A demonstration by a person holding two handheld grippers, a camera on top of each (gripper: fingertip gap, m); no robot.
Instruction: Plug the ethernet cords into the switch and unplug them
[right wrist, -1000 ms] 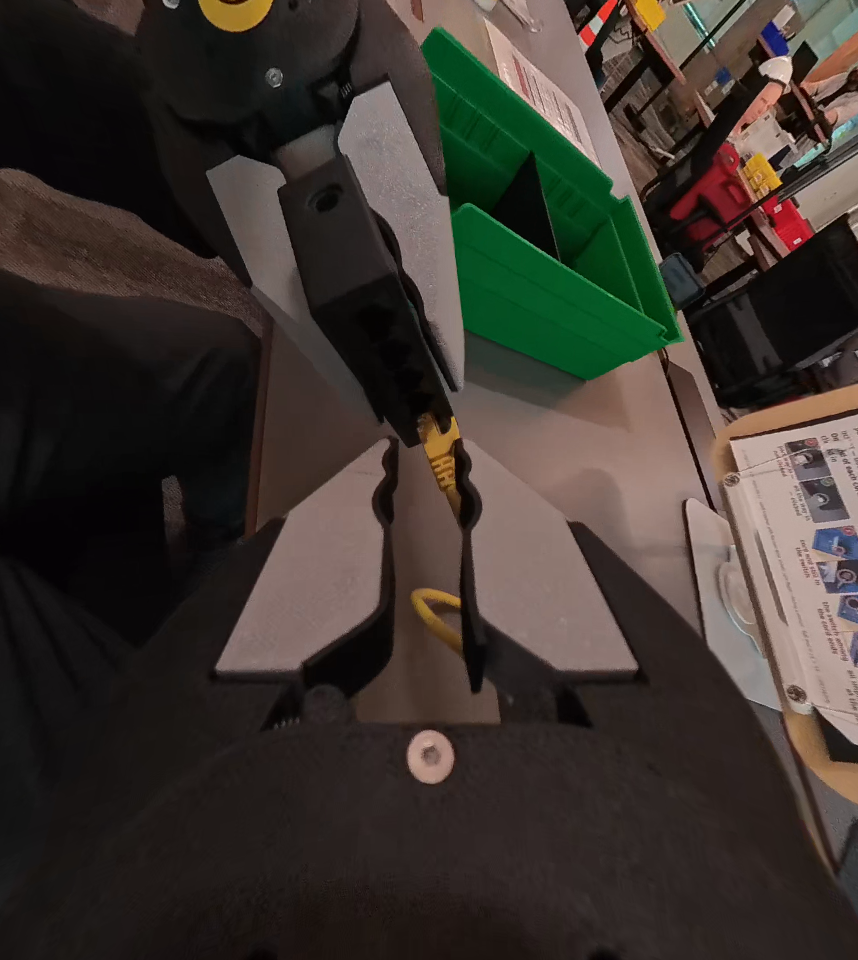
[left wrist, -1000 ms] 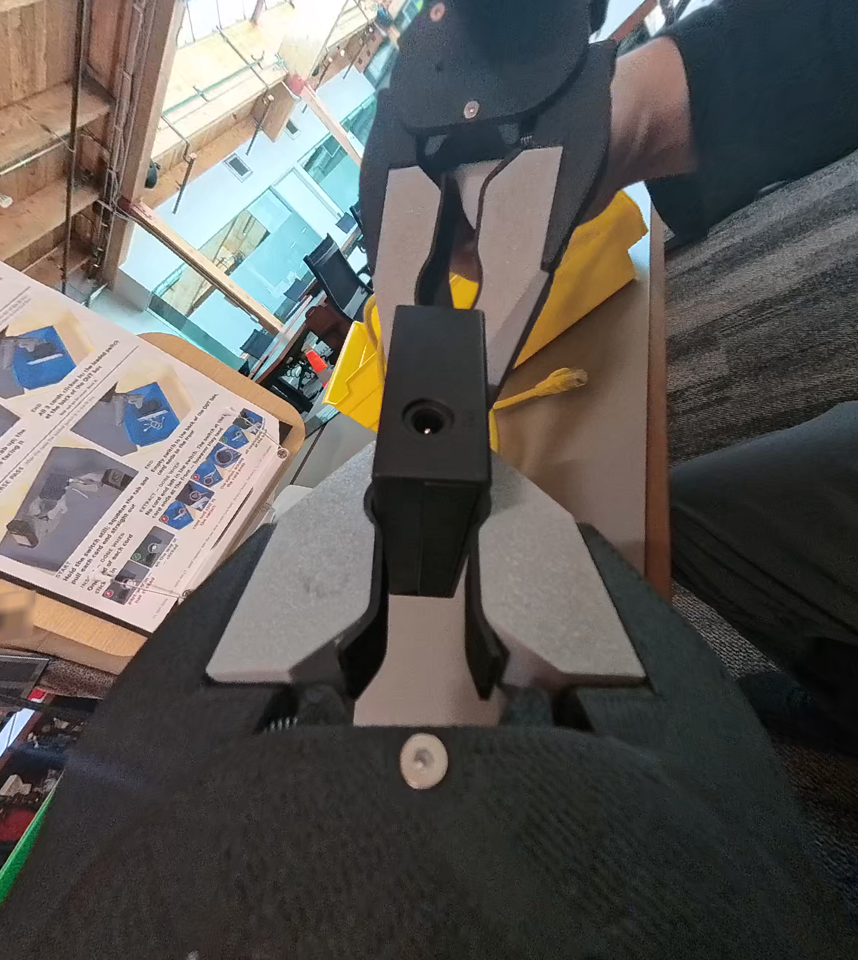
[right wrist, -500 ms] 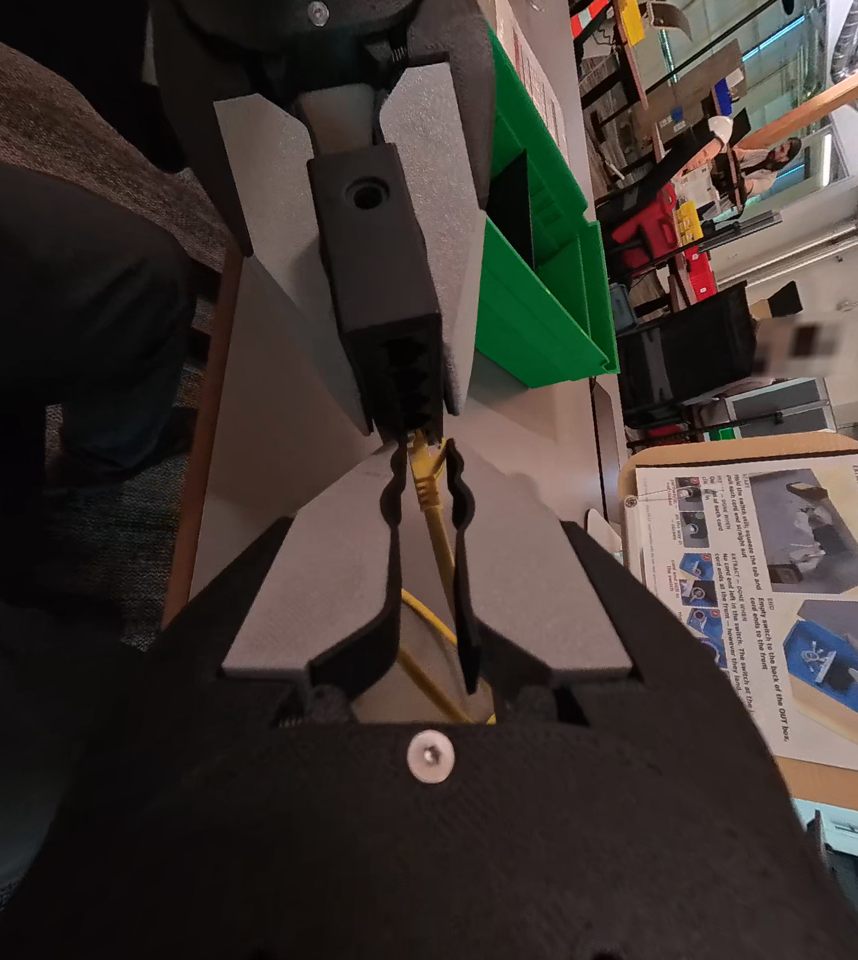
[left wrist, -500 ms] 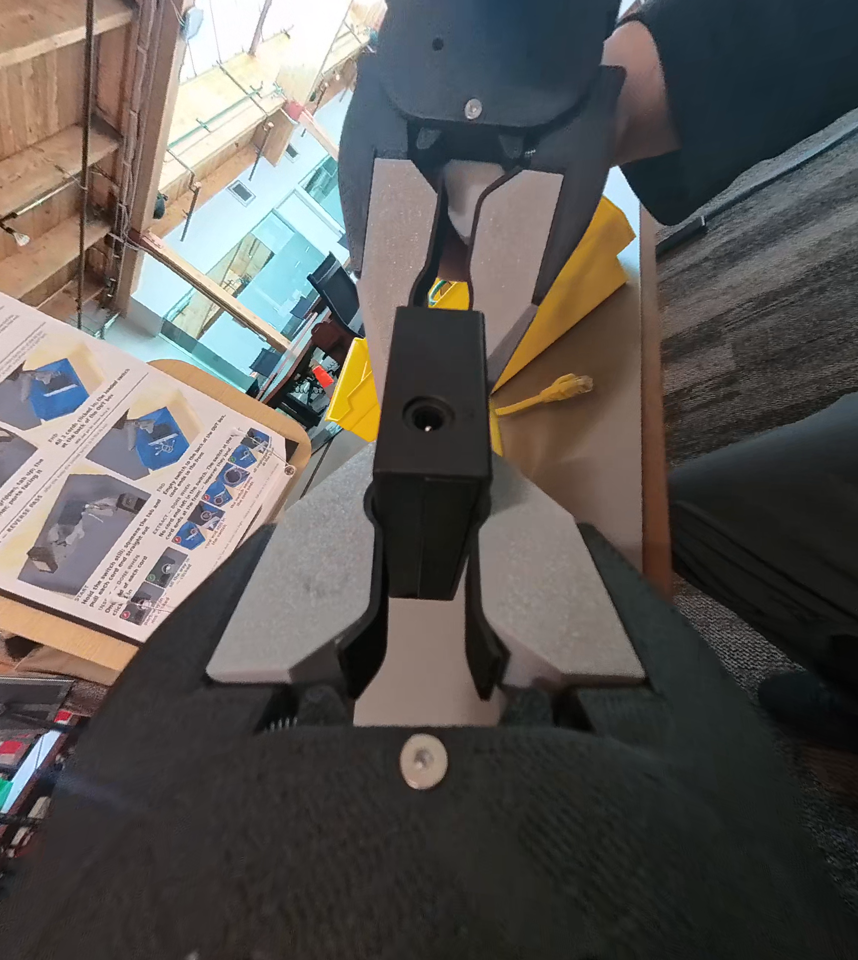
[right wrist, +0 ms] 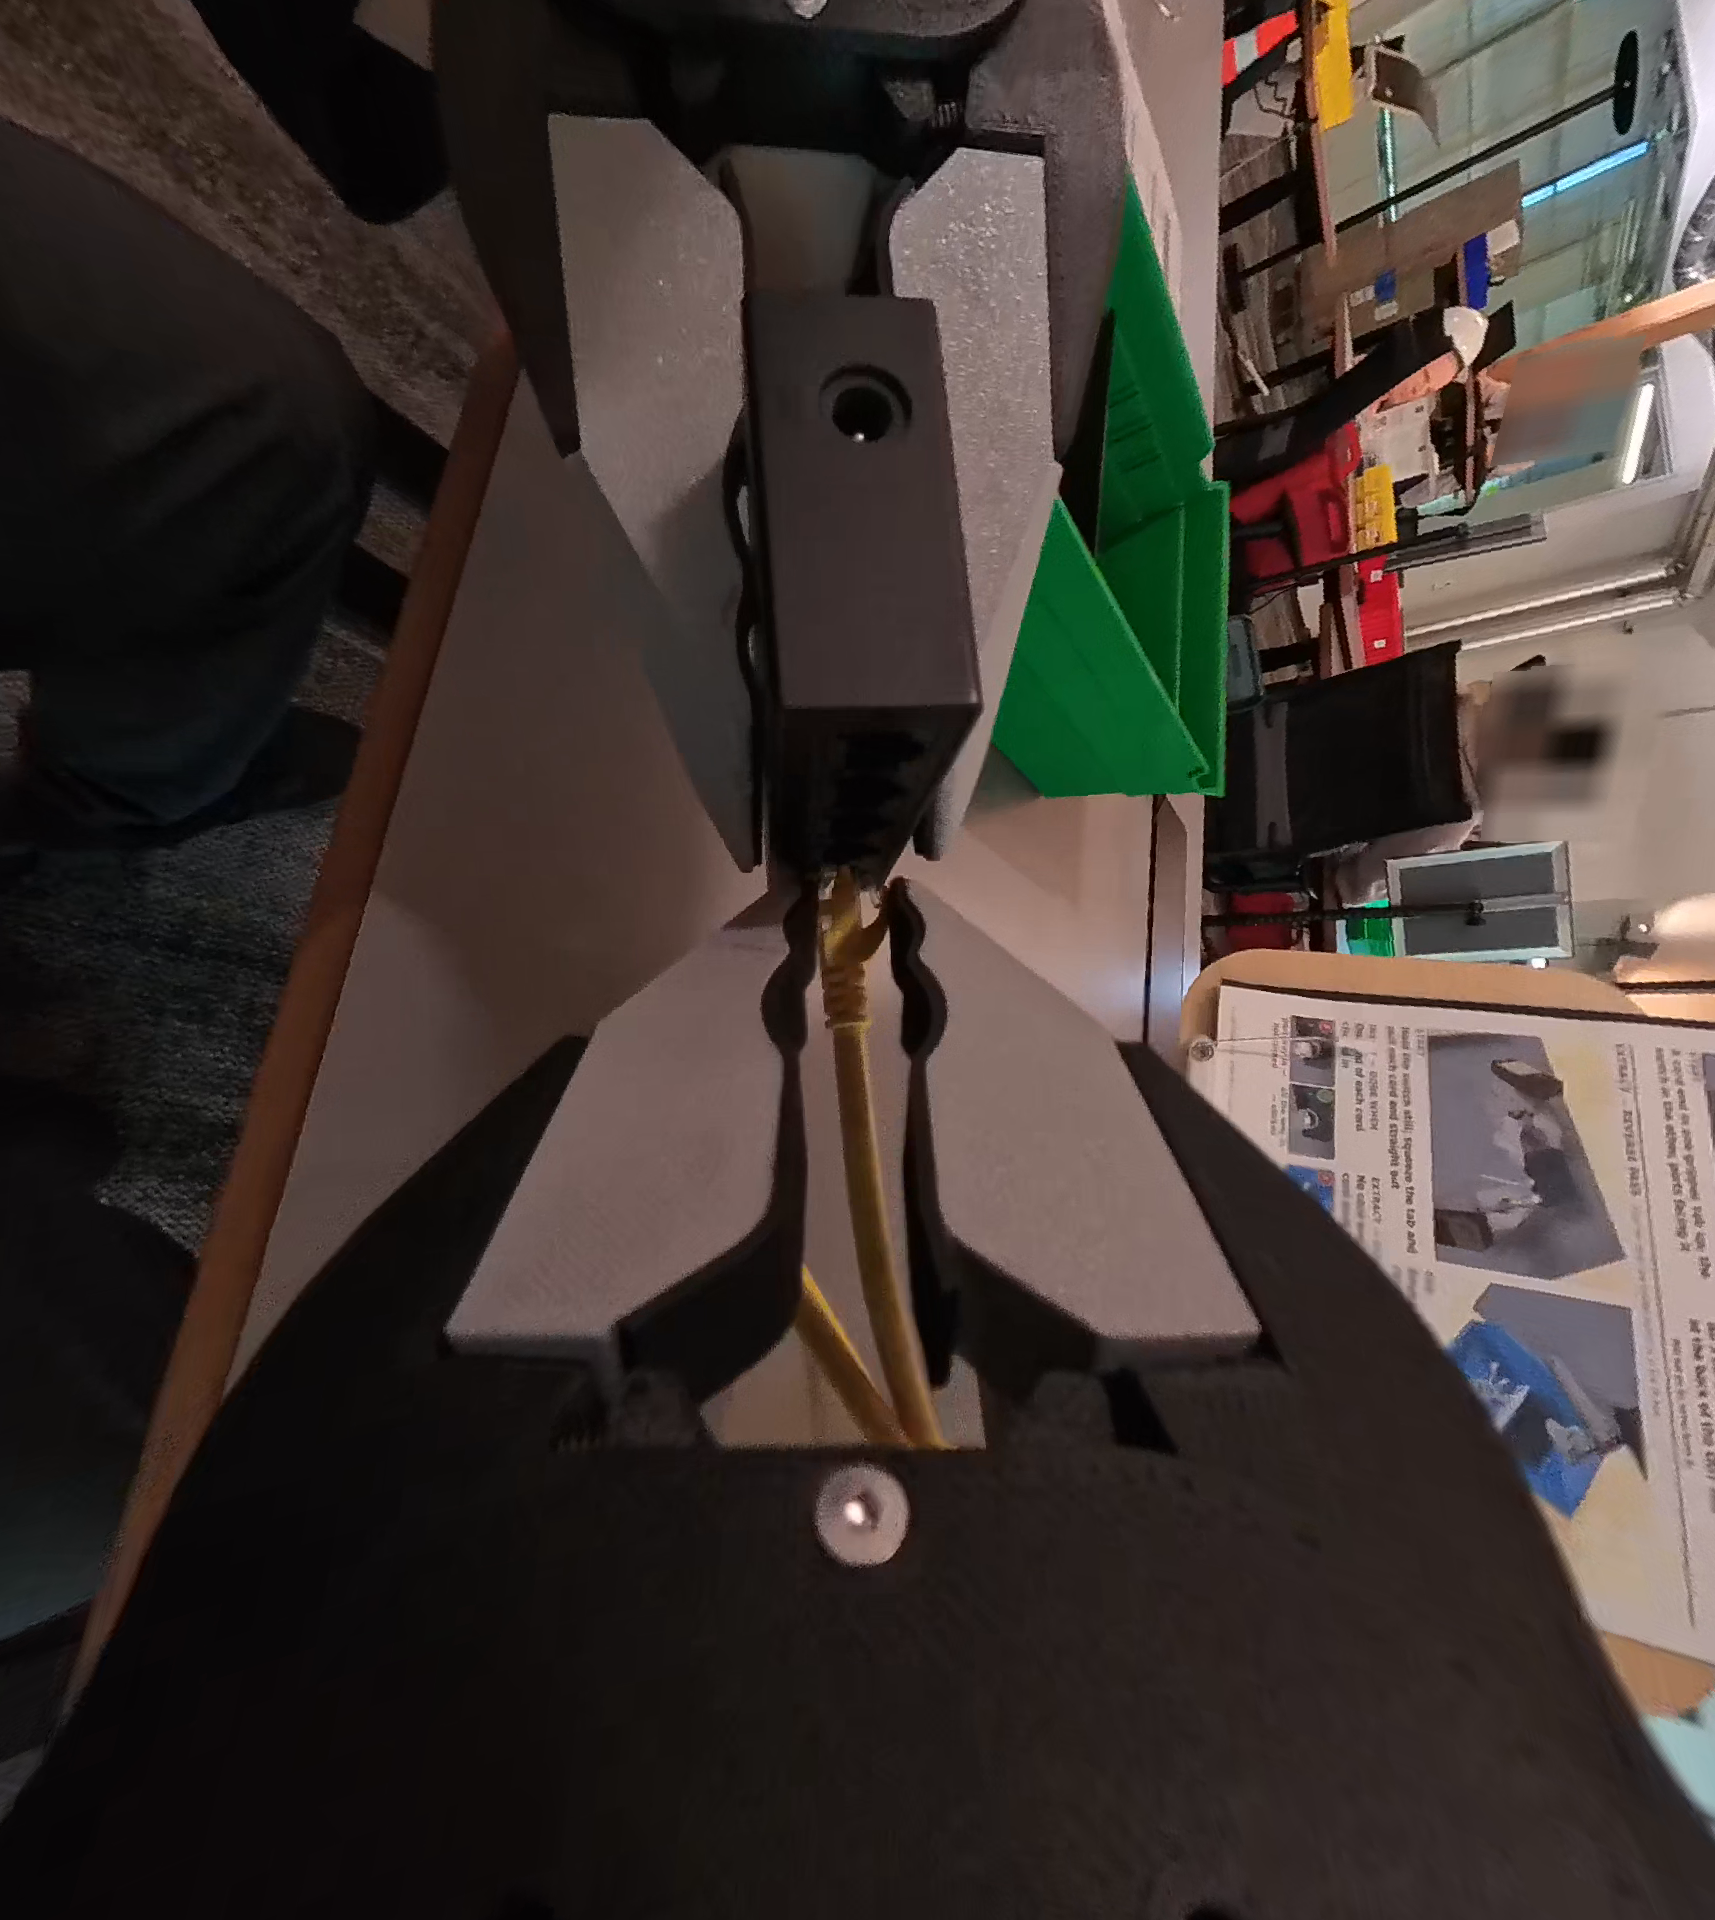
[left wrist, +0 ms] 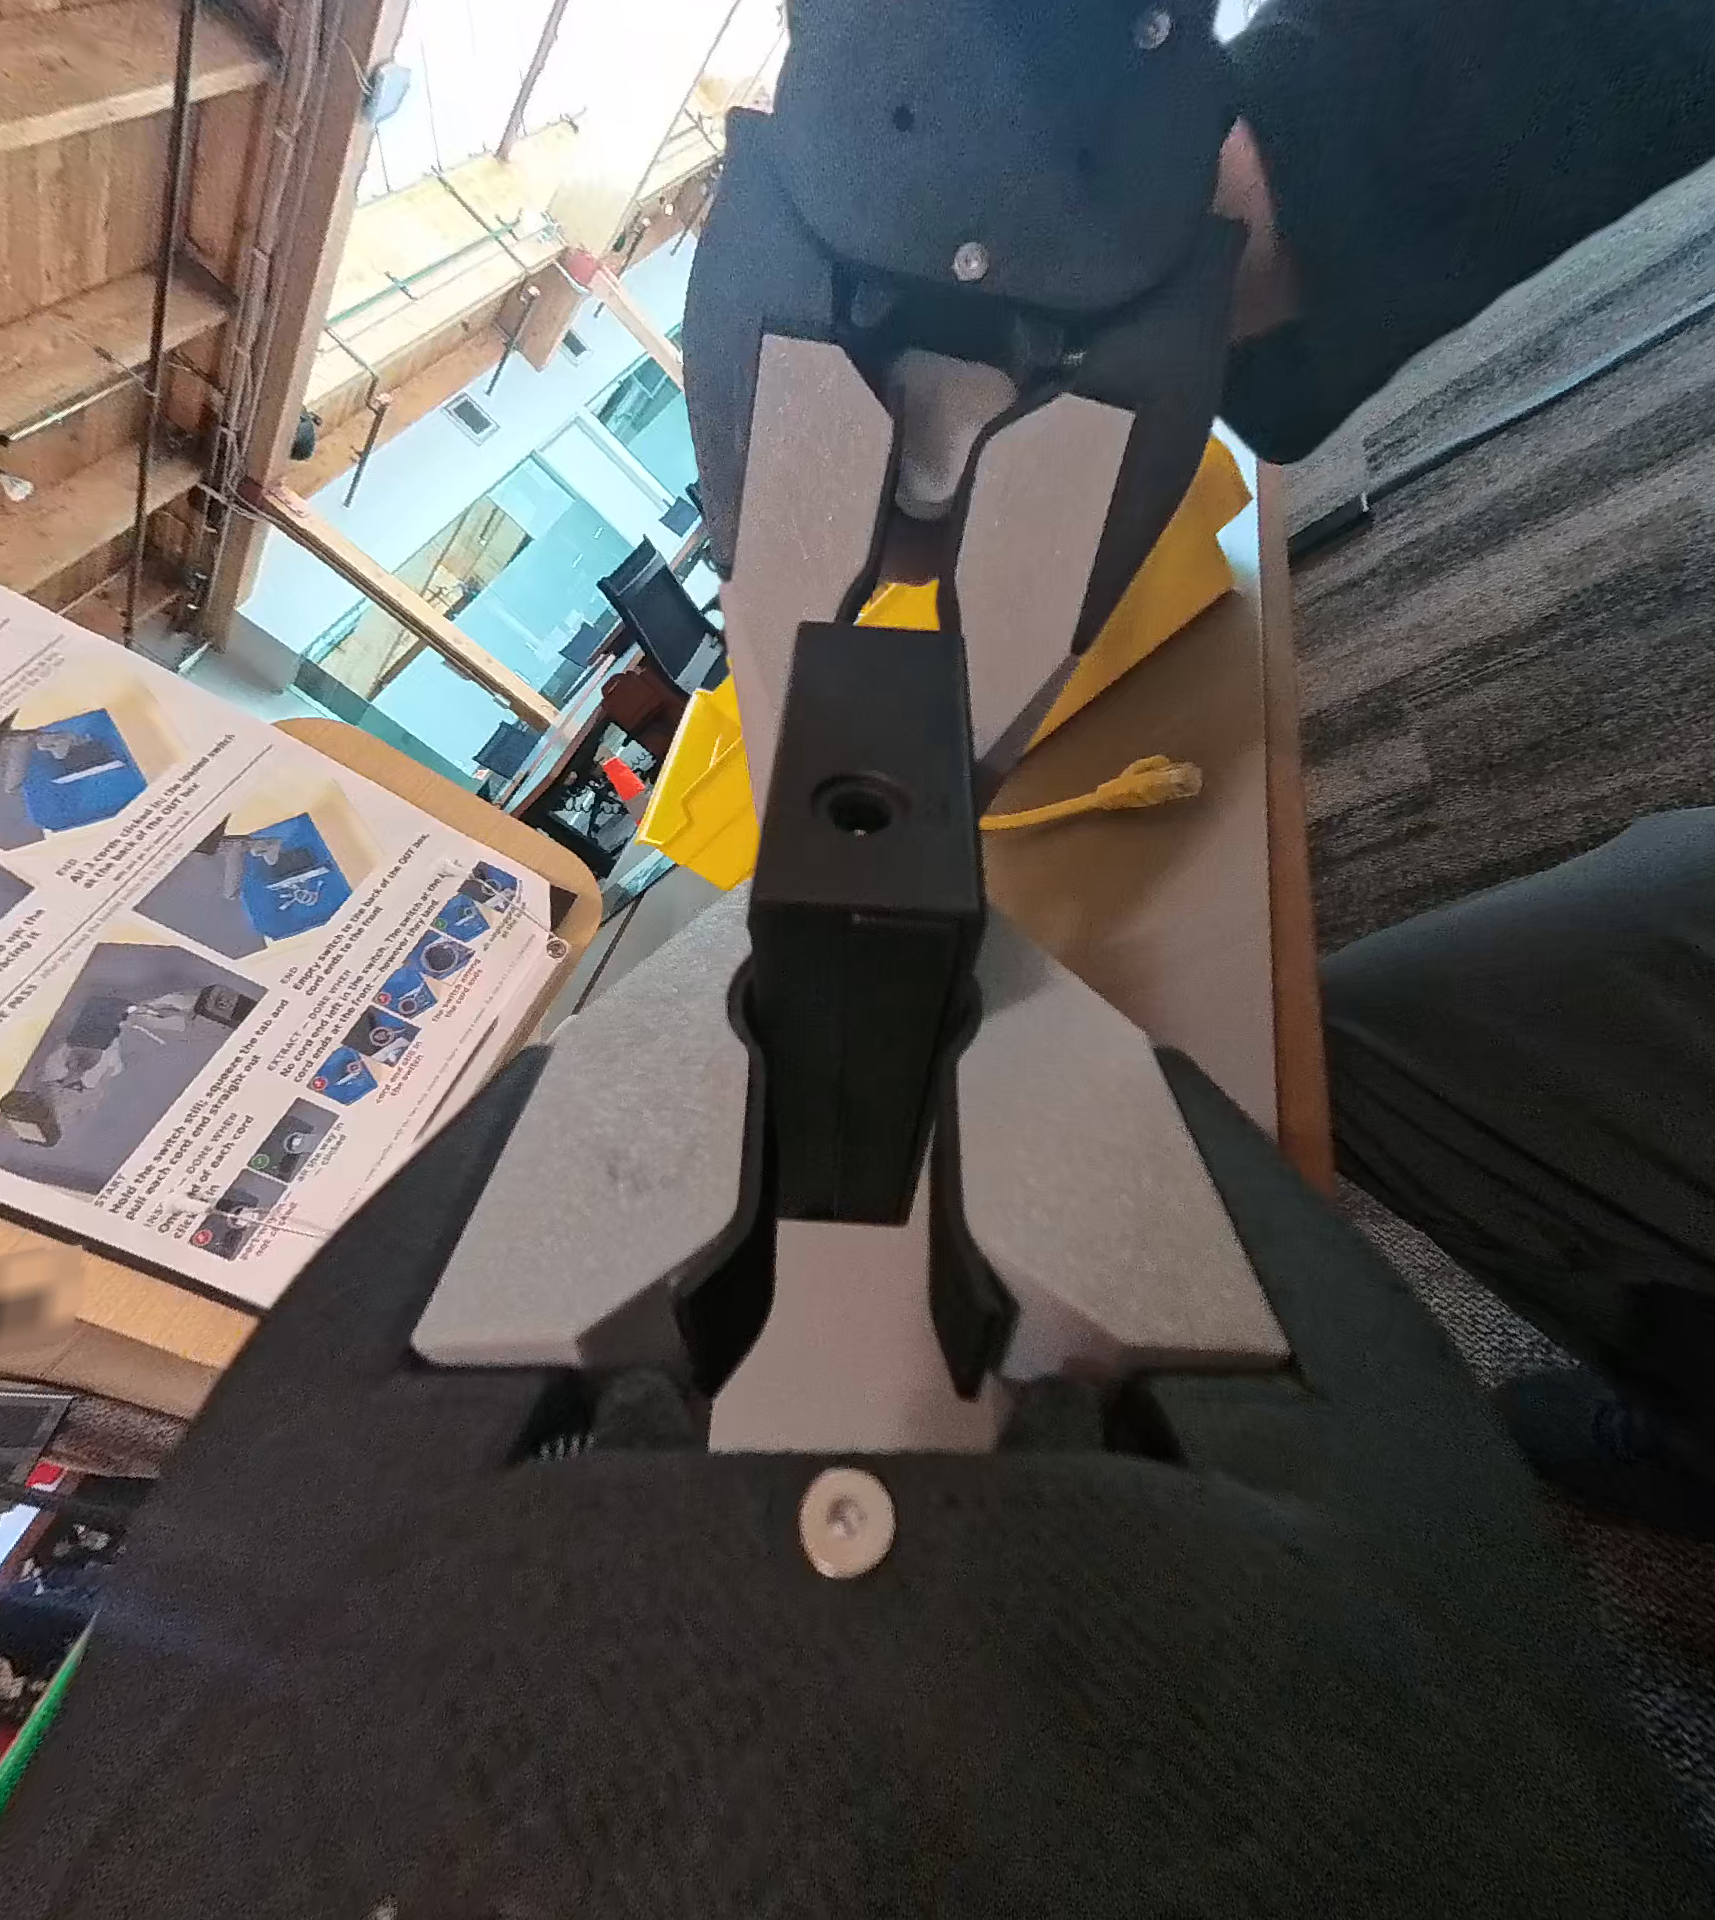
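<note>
My left gripper (left wrist: 858, 1003) is shut on the black switch (left wrist: 863, 790) and holds it upright above the table, ports facing away. In the right wrist view the switch (right wrist: 858, 561) points its row of ports at my right gripper (right wrist: 848, 914). That gripper is shut on the plug of a yellow ethernet cord (right wrist: 858, 1091), and the plug tip sits at the lowest port. I cannot tell how deep it is in. The right gripper (left wrist: 900, 608) also shows just behind the switch in the left wrist view.
A second yellow cord end (left wrist: 1133, 784) lies on the table (left wrist: 1144, 935) beside a yellow bin (left wrist: 692, 810). A green bin (right wrist: 1123, 582) stands behind the switch. An instruction sheet (left wrist: 209, 935) lies at the left. A person's leg (left wrist: 1559, 1039) is at the table edge. Only a small space, under 4 cm, lies between the two pairs of fingers.
The right gripper has swung into line with the switch and come closer. The plug, tilted at the port before, now points straight into it. The left gripper still holds the switch.
</note>
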